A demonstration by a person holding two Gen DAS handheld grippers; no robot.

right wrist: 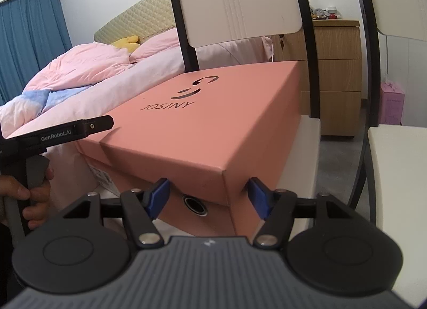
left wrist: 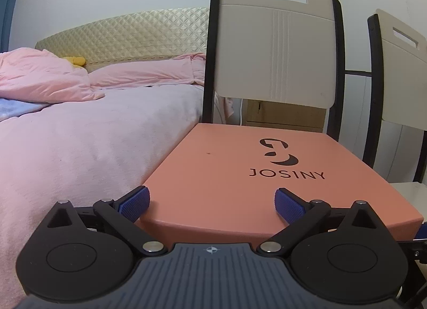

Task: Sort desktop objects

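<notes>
The right claw (right wrist: 208,199) stands wide open at the near corner of the pink JOSINY box (right wrist: 213,127), which sits on a chair seat (right wrist: 307,154) beside the bed (right wrist: 88,74).

one salmon shoe box (left wrist: 240,175) marked josiny, just ahead of the left gripper (left wrist: 212,206) and between the spread fingers of the right gripper (right wrist: 208,198). two grippers total, each with two blue pads (left wrist: 134,206). two chairs: one chair (left wrist: 275,42) straight ahead behind the box, a second chair (left wrist: 400,68) off to the right. one bed (left wrist: 80,135) to the left, two pink pillows (left wrist: 149,72), one yellow plush toy (left wrist: 76,60). one wooden drawer cabinet (right wrist: 336,74) ahead right of the right gripper, one pink carton (right wrist: 392,103) beyond it. one hand (right wrist: 32,197) in view.
</notes>
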